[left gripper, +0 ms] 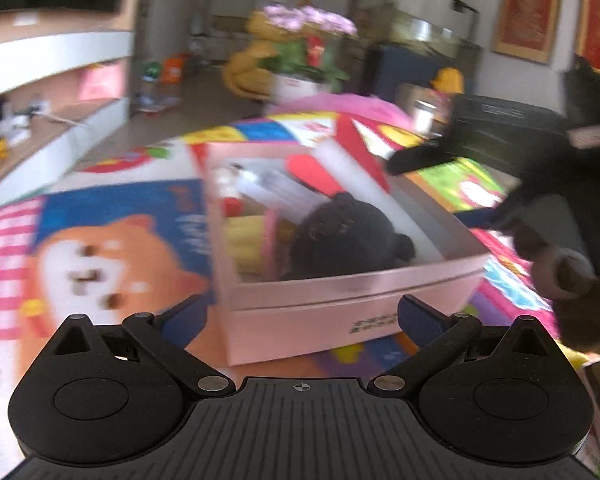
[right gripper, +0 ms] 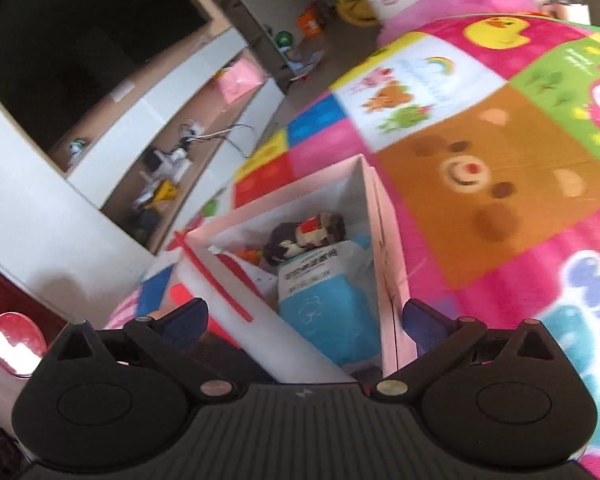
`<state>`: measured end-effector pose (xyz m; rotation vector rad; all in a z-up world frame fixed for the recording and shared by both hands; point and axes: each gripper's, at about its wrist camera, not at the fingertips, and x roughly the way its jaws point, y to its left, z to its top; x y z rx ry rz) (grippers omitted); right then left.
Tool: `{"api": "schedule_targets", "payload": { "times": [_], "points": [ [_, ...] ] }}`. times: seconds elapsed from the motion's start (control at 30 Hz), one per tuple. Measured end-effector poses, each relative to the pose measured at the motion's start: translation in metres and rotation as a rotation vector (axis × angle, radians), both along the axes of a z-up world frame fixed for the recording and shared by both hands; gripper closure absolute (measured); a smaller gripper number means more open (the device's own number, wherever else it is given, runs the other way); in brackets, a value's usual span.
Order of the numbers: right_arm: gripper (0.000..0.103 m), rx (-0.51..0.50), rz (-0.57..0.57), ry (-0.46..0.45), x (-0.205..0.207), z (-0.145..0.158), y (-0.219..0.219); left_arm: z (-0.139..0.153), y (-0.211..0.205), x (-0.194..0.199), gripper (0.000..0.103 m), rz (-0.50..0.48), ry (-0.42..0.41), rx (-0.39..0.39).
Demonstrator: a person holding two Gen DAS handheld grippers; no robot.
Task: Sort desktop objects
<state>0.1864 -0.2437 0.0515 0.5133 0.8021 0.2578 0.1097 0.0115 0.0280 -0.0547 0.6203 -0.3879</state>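
Note:
A pink open box (left gripper: 340,300) sits on a colourful play mat (left gripper: 120,248). It holds a black round object (left gripper: 340,240), a red flat item (left gripper: 312,174), clear packets and a yellow item (left gripper: 244,240). My left gripper (left gripper: 300,316) is open and empty just in front of the box's near wall. In the right wrist view the same box (right gripper: 384,248) holds a blue-and-white packet (right gripper: 324,304) and a small brown-and-red toy (right gripper: 308,234). My right gripper (right gripper: 304,316) is open and empty above the box's near corner. The other gripper (left gripper: 500,184) shows at the right of the left wrist view.
A brown plush toy (left gripper: 572,288) lies on the mat right of the box. A flower pot (left gripper: 300,80) and a pink cushion (right gripper: 460,4) stand at the mat's far end. A white shelf unit (right gripper: 140,128) with a dark screen runs along the left.

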Motion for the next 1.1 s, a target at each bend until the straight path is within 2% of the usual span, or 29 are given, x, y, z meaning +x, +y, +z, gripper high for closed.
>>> {"api": "schedule_targets", "payload": {
  "times": [0.1, 0.23, 0.37, 0.47, 0.53, 0.7, 0.77, 0.83, 0.97, 1.1],
  "points": [
    [0.0, -0.055, -0.013, -0.07, -0.032, 0.016, 0.009, 0.008, 0.01, -0.026, 0.0, 0.069, -0.027, 0.028],
    [0.0, -0.183, -0.045, -0.14, -0.103, 0.024, 0.019, 0.013, 0.009, -0.069, 0.0, 0.16, -0.044, 0.086],
    [0.0, -0.299, -0.02, -0.127, -0.172, 0.002, 0.034, 0.002, 0.007, -0.111, 0.0, 0.192, -0.014, 0.109],
    [0.0, -0.384, -0.019, -0.117, -0.21, -0.02, 0.048, -0.011, 0.007, -0.127, 0.0, 0.231, 0.021, 0.117],
    [0.0, -0.438, -0.024, -0.122, -0.218, -0.032, 0.057, -0.017, 0.008, -0.124, 0.0, 0.263, 0.041, 0.118],
    [0.0, -0.509, -0.003, -0.109, -0.2, -0.048, 0.07, -0.02, 0.002, -0.107, 0.0, 0.325, -0.014, 0.147],
    [0.0, -0.56, -0.026, -0.076, -0.185, -0.054, 0.074, -0.025, -0.002, -0.095, 0.0, 0.325, 0.019, 0.177],
    [0.0, -0.55, -0.04, -0.065, -0.179, -0.054, 0.074, -0.029, -0.007, -0.088, 0.0, 0.312, 0.056, 0.21],
    [0.0, -0.551, -0.051, -0.069, -0.18, -0.057, 0.074, -0.031, -0.004, -0.089, 0.0, 0.311, 0.058, 0.194],
    [0.0, -0.551, -0.077, -0.121, -0.192, -0.06, 0.075, -0.031, -0.005, -0.089, 0.0, 0.31, 0.058, 0.196]
  ]
}}
